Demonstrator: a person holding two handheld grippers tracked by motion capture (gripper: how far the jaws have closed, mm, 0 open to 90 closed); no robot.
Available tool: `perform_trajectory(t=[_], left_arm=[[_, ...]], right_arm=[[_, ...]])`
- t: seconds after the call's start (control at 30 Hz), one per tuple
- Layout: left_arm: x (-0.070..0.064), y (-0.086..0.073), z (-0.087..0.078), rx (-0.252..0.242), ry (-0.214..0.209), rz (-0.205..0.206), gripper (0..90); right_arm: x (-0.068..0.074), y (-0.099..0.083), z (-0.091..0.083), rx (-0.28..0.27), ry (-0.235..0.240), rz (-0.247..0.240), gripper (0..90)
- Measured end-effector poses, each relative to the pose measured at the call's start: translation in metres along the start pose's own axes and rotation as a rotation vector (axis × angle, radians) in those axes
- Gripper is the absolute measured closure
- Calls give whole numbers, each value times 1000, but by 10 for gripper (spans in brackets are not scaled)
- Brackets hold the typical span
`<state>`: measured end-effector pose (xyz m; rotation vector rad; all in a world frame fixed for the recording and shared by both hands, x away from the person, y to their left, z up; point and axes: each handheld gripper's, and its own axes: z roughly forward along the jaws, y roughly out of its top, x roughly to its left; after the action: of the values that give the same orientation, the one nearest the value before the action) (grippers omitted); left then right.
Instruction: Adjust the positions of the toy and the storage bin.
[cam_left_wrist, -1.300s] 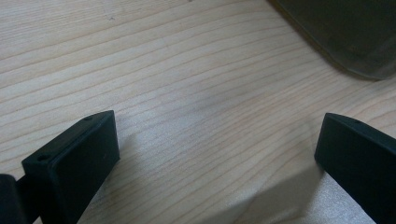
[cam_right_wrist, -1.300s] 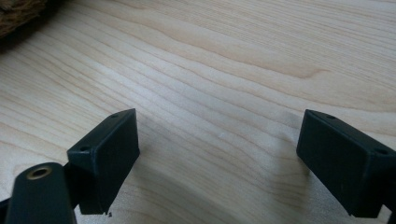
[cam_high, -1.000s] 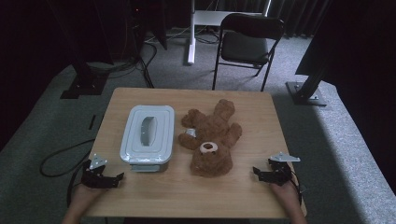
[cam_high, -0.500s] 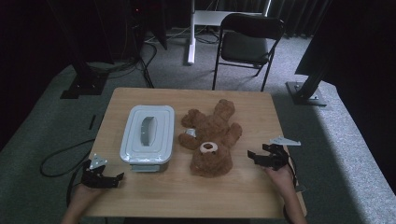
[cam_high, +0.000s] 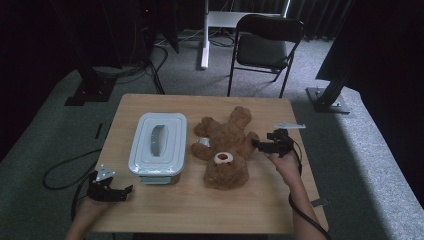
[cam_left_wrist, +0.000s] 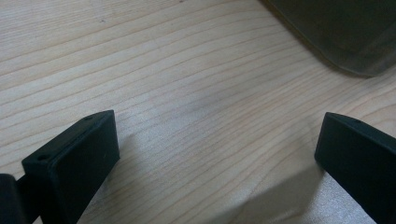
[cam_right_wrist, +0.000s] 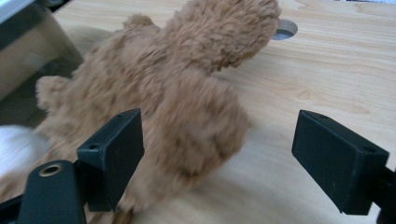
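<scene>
High view shows the bear (cam_high: 226, 147) lying mid-table beside the lidded box (cam_high: 157, 144), with the right tool (cam_high: 261, 145) at its near arm and the left tool (cam_high: 122, 190) by the table's (cam_high: 200, 215) front-left edge. Right gripper view adds that its jaws stand wide, one touching the bear's arm, bare wood beyond. Left gripper view shows wide jaws over bare wood, the box corner ahead.
</scene>
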<state>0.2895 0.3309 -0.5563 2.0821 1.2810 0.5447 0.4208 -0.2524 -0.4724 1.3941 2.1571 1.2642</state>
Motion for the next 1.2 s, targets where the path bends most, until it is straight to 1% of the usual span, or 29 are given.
perform_trajectory(t=[0.03, 0.07, 0.1, 0.17, 0.2, 0.23, 0.27, 0.3, 0.33, 0.37, 0.4, 0.43, 0.47, 0.5, 0.53, 0.57, 0.6, 0.63, 0.67, 0.7, 0.73, 0.77, 0.87, 0.9, 0.93, 0.97, 1.07, 1.17, 1.2], left_arm=[[0, 0, 0, 0, 0, 0, 5], [0, 0, 0, 0, 0, 0, 5], [0, 0, 0, 0, 0, 1, 5], [0, 0, 0, 0, 0, 0, 5], [0, 0, 0, 0, 0, 0, 5], [0, 0, 0, 0, 0, 0, 5], [0, 0, 0, 0, 0, 0, 5], [0, 0, 0, 0, 0, 0, 5], [0, 0, 0, 0, 0, 0, 5], [0, 0, 0, -1, 0, 0, 5], [0, 0, 0, -1, 0, 0, 5], [0, 0, 0, 0, 0, 0, 5], [0, 0, 0, 0, 0, 0, 5], [0, 0, 0, 0, 0, 0, 5], [0, 0, 0, 0, 0, 0, 5], [0, 0, 0, 0, 0, 0, 5], [0, 0, 0, 0, 0, 0, 5], [0, 0, 0, 0, 0, 0, 5], [0, 0, 0, 0, 0, 0, 5], [0, 0, 0, 0, 0, 0, 5], [0, 0, 0, 0, 0, 0, 5], [0, 0, 0, 0, 1, -1, 5], [0, 0, 0, 0, 2, -2, 5], [0, 0, 0, 0, 2, -2, 5], [0, 0, 0, 0, 2, -2, 5], [0, 0, 0, 0, 2, -2, 5], [0, 0, 0, 0, 2, -2, 5], [0, 0, 0, -1, 2, -2, 5], [0, 0, 0, 0, 2, -2, 5]], right_arm=[[0, 0, 0, 0, 0, 0, 160], [-2, 3, 4, 8, 5, 6, 160], [-5, 8, 11, 24, 17, 22, 160], [-7, 11, 18, 48, 39, 36, 160], [-7, 11, 18, 48, 39, 36, 160], [-8, 12, 21, 60, 40, 38, 160], [-8, 12, 27, 90, 39, 38, 160], [-9, 10, 29, 100, 35, 38, 162], [-9, 9, 29, 103, 43, 43, 191], [-10, 7, 29, 102, 64, 47, 226], [-10, 7, 29, 102, 64, 47, 226], [-10, 5, 28, 103, 83, 40, 278], [-10, 2, 25, 103, 135, 18, 468], [-9, 0, 24, 103, 148, 6, 528], [-9, 0, 24, 103, 148, 6, 528], [-7, -3, 21, 122, 142, -34, 620], [-7, -3, 21, 122, 142, -34, 620], [-6, -5, 19, 131, 145, -38, 659], [-4, -9, 15, 146, 155, -57, 713], [-4, -9, 15, 146, 155, -57, 713], [0, -15, 11, 162, 161, -80, 739], [0, -15, 11, 162, 161, -80, 739], [6, -27, 3, 178, 192, -98, 757], [6, -27, 3, 178, 192, -98, 757], [10, -33, -1, 180, 209, -103, 758], [10, -33, -1, 180, 209, -103, 758], [20, -47, -6, 181, 254, -97, 757], [28, -57, -12, 184, 274, -98, 756], [28, -57, -12, 184, 274, -98, 756]])
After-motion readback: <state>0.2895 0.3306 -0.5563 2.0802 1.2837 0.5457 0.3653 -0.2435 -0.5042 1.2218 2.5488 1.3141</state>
